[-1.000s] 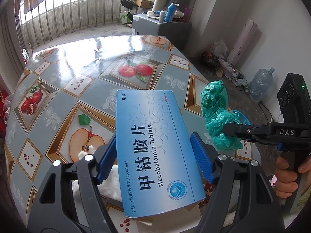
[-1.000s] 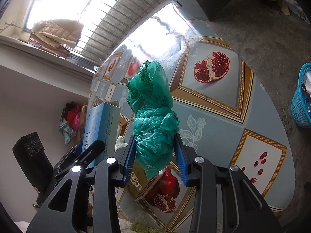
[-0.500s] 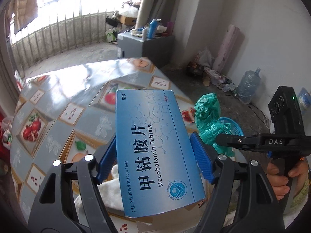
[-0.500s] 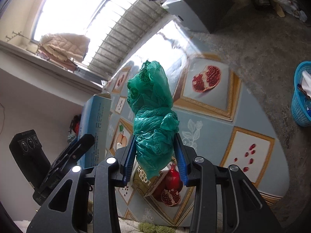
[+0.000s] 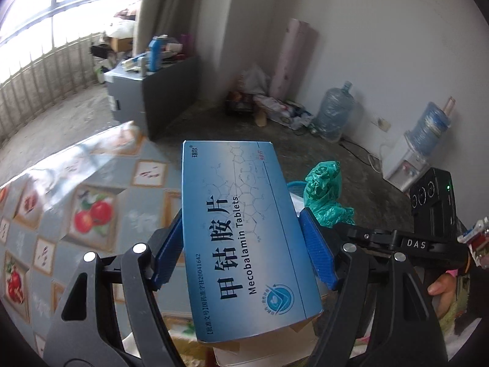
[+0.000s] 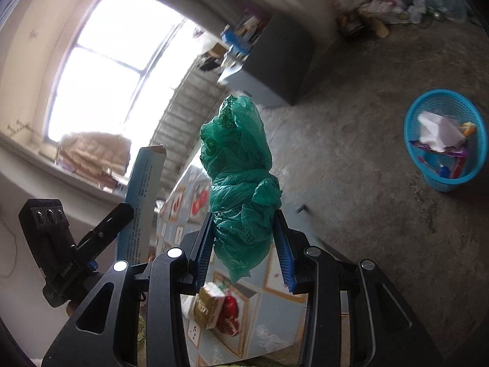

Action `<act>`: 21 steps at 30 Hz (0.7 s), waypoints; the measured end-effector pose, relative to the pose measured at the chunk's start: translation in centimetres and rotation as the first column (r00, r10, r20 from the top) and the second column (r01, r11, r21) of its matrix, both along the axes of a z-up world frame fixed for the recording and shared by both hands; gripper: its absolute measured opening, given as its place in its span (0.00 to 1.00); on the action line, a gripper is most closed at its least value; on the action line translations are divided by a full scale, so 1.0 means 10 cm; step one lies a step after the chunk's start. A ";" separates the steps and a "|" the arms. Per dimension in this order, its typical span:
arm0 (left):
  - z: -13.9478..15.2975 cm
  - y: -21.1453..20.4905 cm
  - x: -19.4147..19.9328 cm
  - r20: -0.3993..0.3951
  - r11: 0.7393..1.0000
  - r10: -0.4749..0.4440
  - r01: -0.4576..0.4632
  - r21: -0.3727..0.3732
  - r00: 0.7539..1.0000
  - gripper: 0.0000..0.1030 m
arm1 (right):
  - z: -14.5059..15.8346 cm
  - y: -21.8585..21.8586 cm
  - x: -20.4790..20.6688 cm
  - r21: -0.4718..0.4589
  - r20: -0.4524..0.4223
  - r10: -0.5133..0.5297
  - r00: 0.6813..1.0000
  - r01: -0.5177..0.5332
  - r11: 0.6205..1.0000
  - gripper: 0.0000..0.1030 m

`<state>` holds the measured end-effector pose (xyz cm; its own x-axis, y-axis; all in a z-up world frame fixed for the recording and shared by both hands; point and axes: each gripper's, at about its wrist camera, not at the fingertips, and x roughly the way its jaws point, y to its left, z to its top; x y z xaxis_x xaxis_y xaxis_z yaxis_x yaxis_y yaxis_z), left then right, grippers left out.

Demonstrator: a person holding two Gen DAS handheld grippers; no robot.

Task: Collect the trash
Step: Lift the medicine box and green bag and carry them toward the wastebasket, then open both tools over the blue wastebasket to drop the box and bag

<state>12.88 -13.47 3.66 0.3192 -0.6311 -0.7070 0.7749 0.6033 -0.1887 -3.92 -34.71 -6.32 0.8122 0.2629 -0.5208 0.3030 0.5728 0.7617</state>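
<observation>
– What room is this?
– It has a white wall (image 5: pixel 366 46) and a rough grey concrete floor (image 6: pixel 382 116). A big window (image 6: pixel 101 70) gives bright daylight.
– And furniture?
– A grey cabinet (image 5: pixel 146 91) stands near a curtain (image 5: pixel 165 3); two water bottles (image 5: pixel 334 113) stand by the wall.

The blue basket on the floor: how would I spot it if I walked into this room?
Look past the edge of the fruit-patterned table to the bare concrete floor. There stands a round, bright blue mesh basket, alone and apart from the clutter along the wall. It already holds crumpled white paper and coloured wrappers.
</observation>
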 end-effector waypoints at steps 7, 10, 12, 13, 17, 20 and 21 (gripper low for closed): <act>-0.15 -0.93 -0.06 -0.045 0.988 -0.141 0.143 0.052 0.989 0.67 | -0.25 -0.53 -0.34 0.036 -0.024 -0.164 0.986 0.165 0.986 0.37; -0.29 -1.34 -0.08 -0.068 0.978 -0.191 0.196 0.075 0.979 0.67 | -0.39 -0.78 -0.50 0.045 -0.054 -0.239 0.969 0.242 0.969 0.37; -0.42 -1.64 -0.07 -0.092 0.971 -0.216 0.224 0.088 0.972 0.67 | -0.48 -0.99 -0.57 0.046 -0.082 -0.296 0.952 0.300 0.953 0.37; -0.50 -1.79 -0.06 -0.105 0.966 -0.229 0.239 0.096 0.968 0.67 | -0.55 -1.11 -0.61 0.041 -0.102 -0.331 0.938 0.336 0.941 0.37; -0.83 -2.29 0.00 -0.169 0.950 -0.258 0.281 0.133 0.951 0.67 | -0.84 -1.51 -0.73 0.025 -0.180 -0.431 0.884 0.442 0.897 0.37; -1.14 -2.68 0.06 -0.222 0.939 -0.268 0.306 0.159 0.937 0.67 | -1.09 -1.77 -0.73 0.025 -0.240 -0.469 0.850 0.489 0.872 0.37; -1.24 -2.81 0.10 -0.241 0.936 -0.265 0.310 0.168 0.933 0.67 | -1.17 -1.85 -0.71 0.029 -0.251 -0.471 0.845 0.493 0.869 0.37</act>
<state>13.85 -41.55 -8.77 -0.0255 -0.5113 -0.8590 0.8758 0.4028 -0.2658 -10.99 -53.18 -18.01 0.7097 -0.0770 -0.7003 0.6947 0.2419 0.6774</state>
